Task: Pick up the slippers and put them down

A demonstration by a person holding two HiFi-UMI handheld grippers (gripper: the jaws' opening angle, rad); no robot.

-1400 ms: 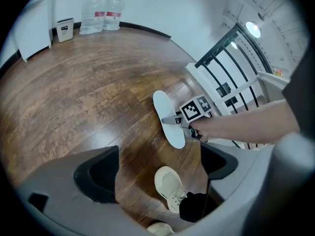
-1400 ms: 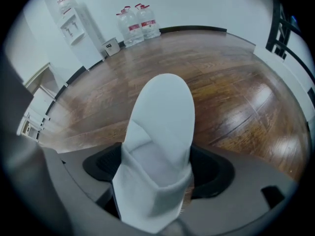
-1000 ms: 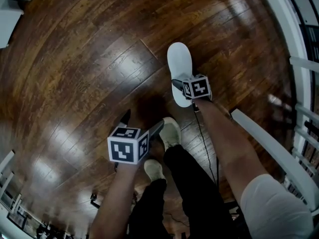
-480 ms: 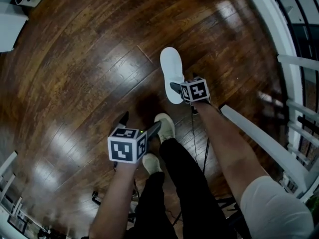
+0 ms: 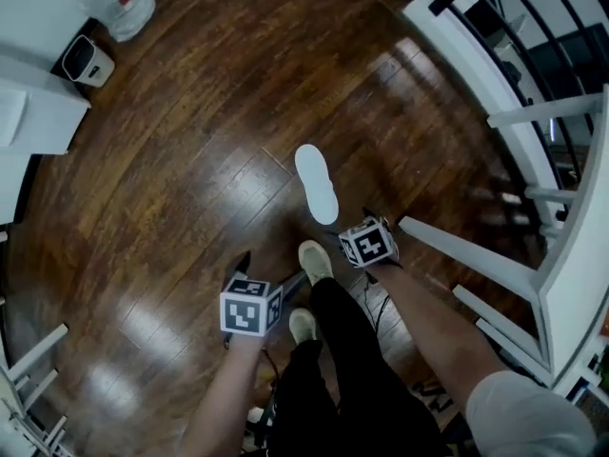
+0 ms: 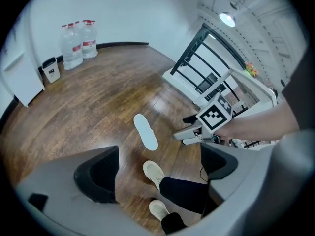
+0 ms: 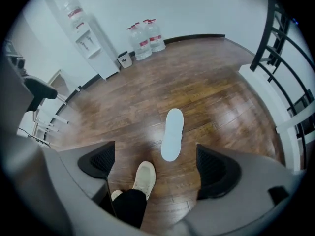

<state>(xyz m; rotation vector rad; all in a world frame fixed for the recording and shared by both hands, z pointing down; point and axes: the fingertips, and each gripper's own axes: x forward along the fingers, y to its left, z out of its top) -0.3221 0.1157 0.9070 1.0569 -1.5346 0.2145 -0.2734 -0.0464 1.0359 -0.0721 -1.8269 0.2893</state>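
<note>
Slipper: one white slipper point(image 5: 316, 184) lay flat on the floor, just beyond the person's front shoe point(image 5: 315, 260).
Left gripper point(image 6: 158, 167): jaws wide apart, empty, left of that shoe.
Right gripper point(image 7: 157, 166): likewise agape, empty, right of it.
Progress: put-down apparently done; no second slipper visible.

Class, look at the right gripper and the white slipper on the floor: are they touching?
Apart. The right gripper view shows the right gripper with jaws open and empty, and the white slipper lying on the wood floor well beyond them.
</note>
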